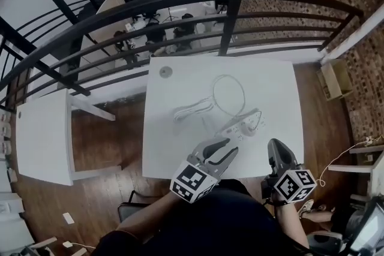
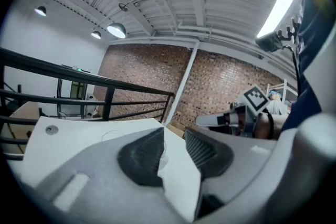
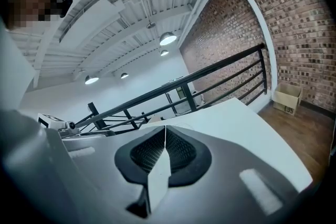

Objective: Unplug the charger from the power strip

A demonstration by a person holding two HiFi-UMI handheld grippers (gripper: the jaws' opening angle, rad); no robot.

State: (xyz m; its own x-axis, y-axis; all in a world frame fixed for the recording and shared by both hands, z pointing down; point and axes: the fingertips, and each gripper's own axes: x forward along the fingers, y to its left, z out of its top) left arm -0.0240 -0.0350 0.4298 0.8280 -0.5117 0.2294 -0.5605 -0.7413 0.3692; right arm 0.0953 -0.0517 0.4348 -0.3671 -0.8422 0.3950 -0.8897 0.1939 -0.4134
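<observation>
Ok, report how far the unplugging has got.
Done: nothing visible. The charger appears to sit on the strip on the table, though it is too small to be sure. In hand: nothing; the left gripper hovers short of the strip with jaws apart and empty, and the right gripper is shut and empty. Left: reach in, grip the charger, pull it out.

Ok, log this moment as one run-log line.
left claw: open, empty | right claw: shut, empty | power strip: on table, ahead of left claw, not gripped
</observation>
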